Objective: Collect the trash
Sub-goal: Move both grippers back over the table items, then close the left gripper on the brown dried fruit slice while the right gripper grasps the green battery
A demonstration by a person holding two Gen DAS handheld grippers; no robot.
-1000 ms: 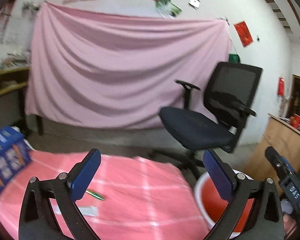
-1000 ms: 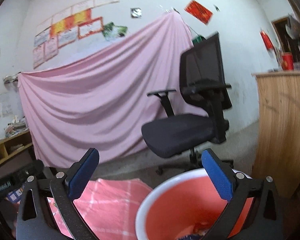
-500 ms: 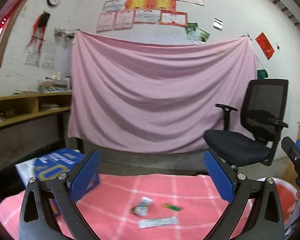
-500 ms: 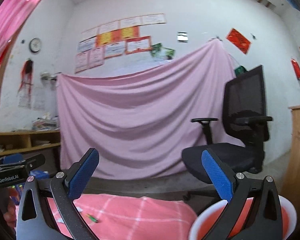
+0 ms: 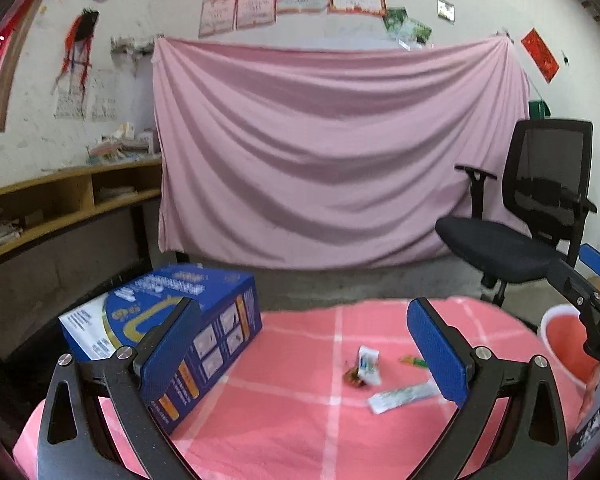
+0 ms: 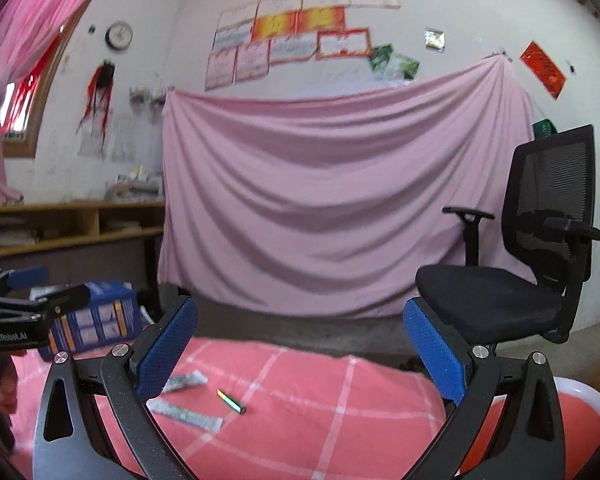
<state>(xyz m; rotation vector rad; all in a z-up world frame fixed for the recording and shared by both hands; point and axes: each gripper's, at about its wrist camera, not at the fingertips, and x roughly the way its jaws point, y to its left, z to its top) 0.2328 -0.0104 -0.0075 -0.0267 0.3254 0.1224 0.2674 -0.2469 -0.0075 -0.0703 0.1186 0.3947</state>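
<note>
Trash lies on the pink checked tablecloth (image 5: pixel 300 420): a crumpled white wrapper (image 5: pixel 369 364), a flat white sachet (image 5: pixel 402 395) and a small green wrapper (image 5: pixel 413 361). In the right wrist view I see the sachet (image 6: pixel 185 413), another white wrapper (image 6: pixel 186 381) and the green wrapper (image 6: pixel 231 401). A red bin with a white rim (image 5: pixel 566 350) stands at the table's right edge, also in the right wrist view (image 6: pixel 580 432). My left gripper (image 5: pixel 300 354) is open and empty above the cloth, short of the trash. My right gripper (image 6: pixel 300 354) is open and empty, by the bin.
A blue carton (image 5: pixel 180 336) sits on the table's left side. A black office chair (image 5: pixel 532 220) stands beyond the table on the right. A pink sheet (image 5: pixel 332 152) hangs on the back wall, and wooden shelves (image 5: pixel 60 208) run along the left.
Both grippers have swung left from the bin and chair toward the table. The blue carton and the trash have come into the left view. Both stay open.
</note>
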